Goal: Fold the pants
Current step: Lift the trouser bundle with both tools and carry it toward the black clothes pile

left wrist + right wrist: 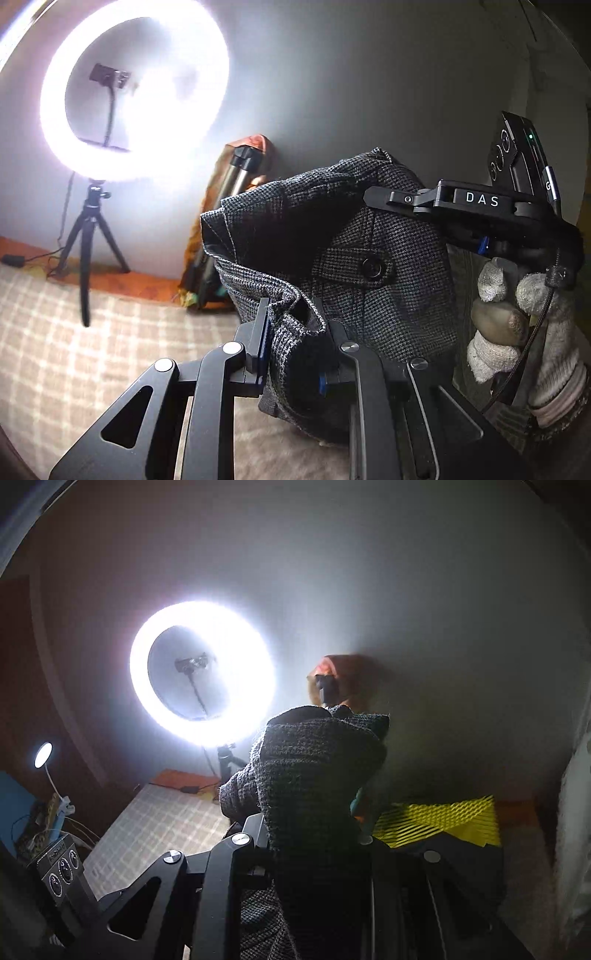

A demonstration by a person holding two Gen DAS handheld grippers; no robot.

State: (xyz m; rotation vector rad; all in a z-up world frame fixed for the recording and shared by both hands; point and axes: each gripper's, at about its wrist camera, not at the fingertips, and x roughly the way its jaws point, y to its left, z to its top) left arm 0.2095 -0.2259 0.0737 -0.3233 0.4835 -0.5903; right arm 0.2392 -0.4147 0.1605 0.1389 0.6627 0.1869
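Observation:
The pants (369,236) are dark grey houndstooth with a black button (372,266) on a pocket flap. They are lifted off the surface and bunched. My left gripper (295,332) is shut on a fold of the pants' edge. My right gripper (314,834) is shut on another part of the pants (314,768), which hides its fingertips. In the left wrist view the right gripper's body, marked DAS (480,201), sits at the pants' upper right, held by a gloved hand (517,321).
A bright ring light (133,92) on a black tripod (86,240) stands on an orange ledge by the wall. A checked beige cover (92,350) lies below. A folded tripod (240,173) leans on orange cloth. A yellow mesh item (439,819) and small desk lamp (43,755) show in the right view.

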